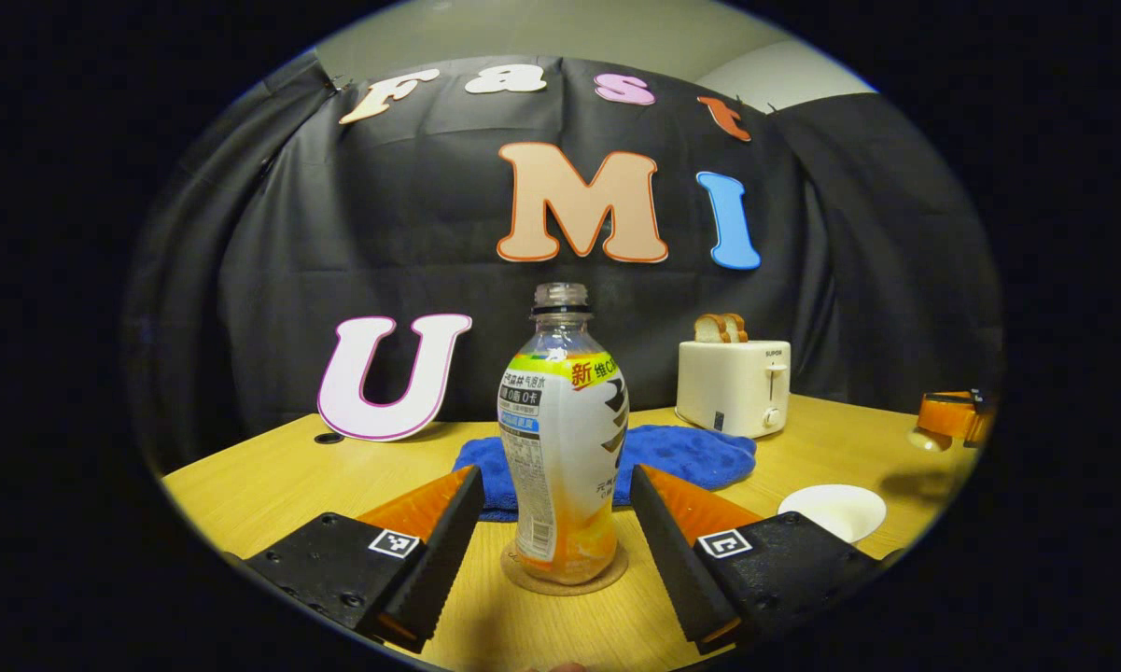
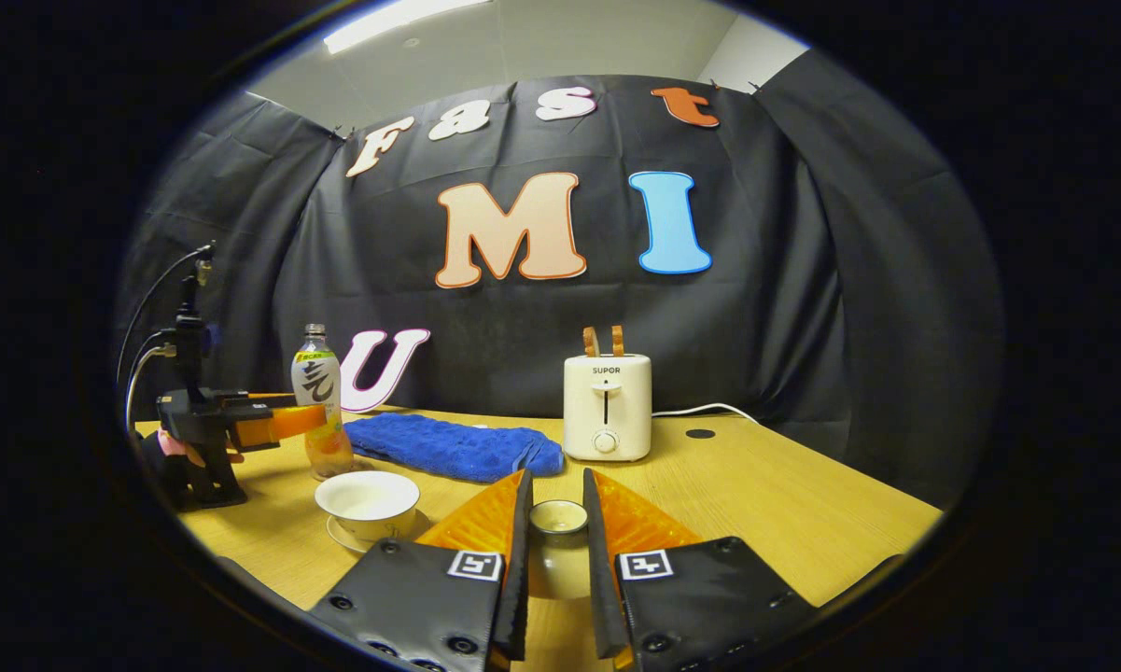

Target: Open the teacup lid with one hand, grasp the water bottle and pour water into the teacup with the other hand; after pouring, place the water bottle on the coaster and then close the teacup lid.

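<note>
The water bottle (image 1: pixel 563 439) stands upright on the coaster (image 1: pixel 566 571) on the counter (image 1: pixel 271 485), neck up, uncapped. The left gripper (image 1: pixel 556 509) is spread wide, its fingers either side of the bottle and clear of it. The right gripper (image 2: pixel 556 523) is narrowed onto the teacup lid (image 2: pixel 557 546), both fingers pressing it. The open teacup (image 2: pixel 367 501) sits on its saucer near the bottle.
</note>
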{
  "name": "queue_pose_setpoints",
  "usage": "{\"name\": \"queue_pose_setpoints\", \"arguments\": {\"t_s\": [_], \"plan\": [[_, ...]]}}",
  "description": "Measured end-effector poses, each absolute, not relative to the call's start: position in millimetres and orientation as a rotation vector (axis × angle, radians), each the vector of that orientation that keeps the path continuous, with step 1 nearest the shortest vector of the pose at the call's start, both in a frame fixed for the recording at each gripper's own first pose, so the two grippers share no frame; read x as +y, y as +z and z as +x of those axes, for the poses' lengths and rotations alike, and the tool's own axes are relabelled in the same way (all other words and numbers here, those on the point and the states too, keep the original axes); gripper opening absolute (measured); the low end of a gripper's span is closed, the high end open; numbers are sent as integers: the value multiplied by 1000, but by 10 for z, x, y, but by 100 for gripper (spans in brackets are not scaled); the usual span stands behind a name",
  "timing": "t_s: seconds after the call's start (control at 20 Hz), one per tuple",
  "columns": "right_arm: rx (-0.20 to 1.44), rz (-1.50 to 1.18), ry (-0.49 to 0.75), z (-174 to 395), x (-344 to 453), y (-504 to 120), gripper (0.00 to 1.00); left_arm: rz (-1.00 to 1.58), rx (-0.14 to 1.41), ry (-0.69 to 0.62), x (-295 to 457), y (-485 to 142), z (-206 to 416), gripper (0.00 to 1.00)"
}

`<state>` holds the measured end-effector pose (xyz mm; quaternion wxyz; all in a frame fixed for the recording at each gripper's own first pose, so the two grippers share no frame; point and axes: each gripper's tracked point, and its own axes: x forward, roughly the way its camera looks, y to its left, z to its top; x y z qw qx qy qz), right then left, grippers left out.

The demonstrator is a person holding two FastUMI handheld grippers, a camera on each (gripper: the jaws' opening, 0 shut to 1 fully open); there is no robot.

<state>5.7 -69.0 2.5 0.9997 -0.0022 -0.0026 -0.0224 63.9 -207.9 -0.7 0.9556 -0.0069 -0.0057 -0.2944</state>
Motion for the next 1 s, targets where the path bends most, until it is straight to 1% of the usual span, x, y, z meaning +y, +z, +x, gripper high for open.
{"name": "queue_pose_setpoints", "arguments": {"t_s": [0.15,0.25,0.5,0.65,0.9,1.0], "plan": [[2,-3,-4,77,-610,7,31,-13,-15,-606,-1934,10,431,92],[8,-2,29,103,-531,-6,31,-12,-17,-567,-1744,12,343,92],[6,1,96,213,-295,-8,31,-5,-13,-352,-1071,6,262,92],[6,5,168,281,-25,-14,31,-3,-11,-257,-870,3,218,92],[12,10,290,405,480,-33,31,-2,-9,-215,-795,4,208,92],[19,10,321,476,643,-49,31,-2,-8,-214,-799,10,203,92]]}}
